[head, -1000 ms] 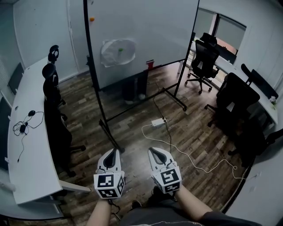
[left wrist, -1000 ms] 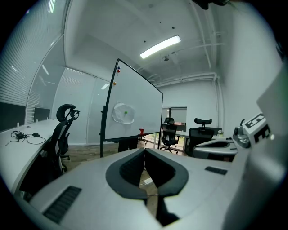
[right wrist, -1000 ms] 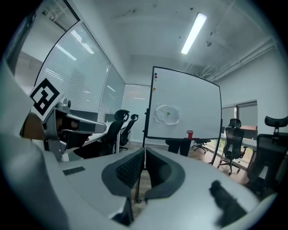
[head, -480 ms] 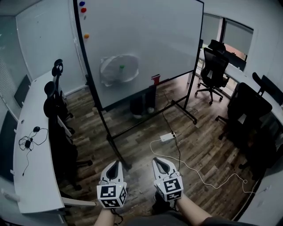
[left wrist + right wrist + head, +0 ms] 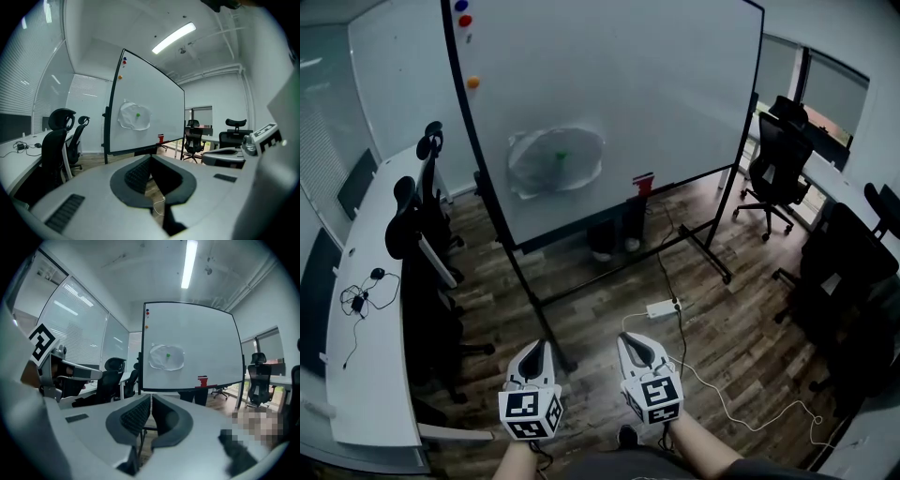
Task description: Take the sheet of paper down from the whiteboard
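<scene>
Head view: both grippers closed and empty, well short of the whiteboard.
The white left gripper (image 5: 536, 345) and white right gripper (image 5: 626, 337) sit side by side low in the frame, each with its jaws together and nothing between them. Beyond them a white power strip (image 5: 661, 307) lies on the dark wood-plank floor (image 5: 581, 314). Farther off stands the black-framed freestanding whiteboard (image 5: 666, 94). The crumpled white sheet of paper (image 5: 546, 169) hangs on its lower left area under a small green magnet (image 5: 562, 155).
</scene>
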Demonstrator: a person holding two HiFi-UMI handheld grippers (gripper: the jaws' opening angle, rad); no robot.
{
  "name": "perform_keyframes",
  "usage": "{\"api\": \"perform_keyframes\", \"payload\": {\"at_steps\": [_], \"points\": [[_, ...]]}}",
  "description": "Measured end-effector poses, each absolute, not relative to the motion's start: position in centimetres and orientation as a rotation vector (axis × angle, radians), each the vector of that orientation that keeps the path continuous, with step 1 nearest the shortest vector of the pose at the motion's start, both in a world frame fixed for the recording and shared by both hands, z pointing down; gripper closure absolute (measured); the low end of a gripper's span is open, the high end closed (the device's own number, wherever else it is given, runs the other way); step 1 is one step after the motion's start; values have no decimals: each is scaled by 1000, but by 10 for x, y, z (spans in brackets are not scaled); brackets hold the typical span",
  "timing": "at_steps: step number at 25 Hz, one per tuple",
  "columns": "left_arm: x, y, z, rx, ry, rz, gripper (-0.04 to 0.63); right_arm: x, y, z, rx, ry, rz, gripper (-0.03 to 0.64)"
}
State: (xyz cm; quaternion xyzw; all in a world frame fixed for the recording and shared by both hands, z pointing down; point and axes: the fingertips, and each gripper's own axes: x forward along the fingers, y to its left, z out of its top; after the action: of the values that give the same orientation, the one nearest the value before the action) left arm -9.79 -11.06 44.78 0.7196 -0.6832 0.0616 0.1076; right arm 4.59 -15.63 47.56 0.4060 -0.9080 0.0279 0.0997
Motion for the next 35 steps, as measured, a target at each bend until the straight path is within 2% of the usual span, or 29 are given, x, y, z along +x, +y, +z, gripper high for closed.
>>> {"api": "perform_keyframes", "payload": {"at_steps": [13, 25, 35], "points": [[-89, -171, 443, 2023, -2110, 168, 581, 55, -221, 490, 1073, -2747, 143, 593], [-130, -239, 442, 2038, -2100, 119, 581, 28, -282, 494, 1092, -2700, 116, 593], [-183, -321, 431, 2091, -2078, 75, 580, -26, -361, 478, 1138, -2697, 66, 594]]}}
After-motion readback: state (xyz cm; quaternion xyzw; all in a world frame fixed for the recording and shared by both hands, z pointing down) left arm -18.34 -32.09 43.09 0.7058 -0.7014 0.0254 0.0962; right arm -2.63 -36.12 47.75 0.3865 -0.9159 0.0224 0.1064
